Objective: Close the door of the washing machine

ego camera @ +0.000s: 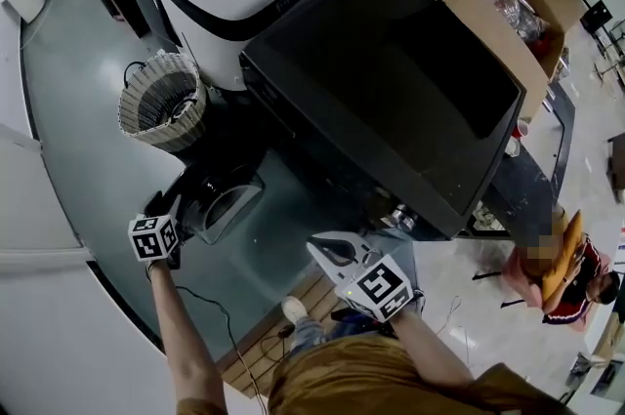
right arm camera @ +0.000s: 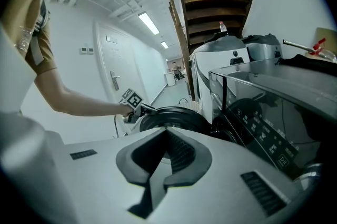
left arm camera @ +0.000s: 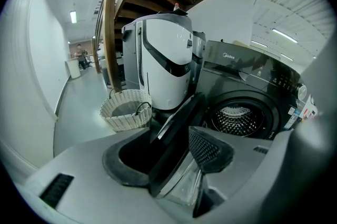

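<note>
The left gripper has its jaws clamped on the rim of the open door of the washing machine, while the right gripper hovers near the machine's front, jaws closed and empty

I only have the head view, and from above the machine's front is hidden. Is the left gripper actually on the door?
Observer: Yes. In the left gripper view, the left gripper has its jaws closed on the rim of the door.
Operator: Is the door open wide?
Observer: It is. The drum shows fully uncovered beyond the door's edge.
Operator: Is the right gripper carrying anything?
Observer: No. The right gripper view shows the right gripper with its jaws together and nothing between them.
</note>
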The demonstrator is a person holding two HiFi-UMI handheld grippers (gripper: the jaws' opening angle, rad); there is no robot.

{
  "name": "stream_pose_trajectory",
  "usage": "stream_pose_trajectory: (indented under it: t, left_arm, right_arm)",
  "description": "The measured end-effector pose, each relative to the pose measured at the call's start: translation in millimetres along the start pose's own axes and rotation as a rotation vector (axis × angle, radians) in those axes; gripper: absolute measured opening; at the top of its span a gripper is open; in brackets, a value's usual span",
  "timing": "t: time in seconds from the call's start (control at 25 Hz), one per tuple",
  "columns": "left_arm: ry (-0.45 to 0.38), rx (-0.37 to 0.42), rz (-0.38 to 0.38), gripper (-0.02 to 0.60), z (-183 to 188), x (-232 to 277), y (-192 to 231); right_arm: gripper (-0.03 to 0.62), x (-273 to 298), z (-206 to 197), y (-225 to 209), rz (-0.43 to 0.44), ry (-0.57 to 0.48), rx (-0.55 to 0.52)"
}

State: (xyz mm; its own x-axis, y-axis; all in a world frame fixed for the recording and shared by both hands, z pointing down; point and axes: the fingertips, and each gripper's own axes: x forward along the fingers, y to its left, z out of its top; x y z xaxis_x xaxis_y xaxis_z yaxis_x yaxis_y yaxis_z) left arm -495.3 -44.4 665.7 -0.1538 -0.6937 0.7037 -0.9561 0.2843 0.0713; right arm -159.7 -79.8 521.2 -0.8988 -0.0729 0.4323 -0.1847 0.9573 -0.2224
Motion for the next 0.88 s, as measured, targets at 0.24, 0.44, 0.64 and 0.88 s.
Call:
stream_pose_trajectory:
  t: [0.24, 0.44, 0.64, 0.88]
  left_arm:
    - [0.011, 0.000, -0.003, 0.244, 1, 2, -3]
    - [0.026, 0.013, -0.014, 0.241, 0, 3, -5]
    - [0.060, 0.032, -0.029, 0.229, -1, 0, -8]
    - [0.096, 0.039, -0.043, 0.221, -8, -3, -15]
  right_arm:
    - [0.013, 2, -1, 1, -0.011, -0.007, 0.001]
    - [0.012, 2, -4, -10, -0.059, 0.001, 0.006]
    - [0.012, 2, -5, -14, -0.084, 0.014, -0.001]
    - [0.012, -2, -3, -9, -0.086, 0.006, -0.004]
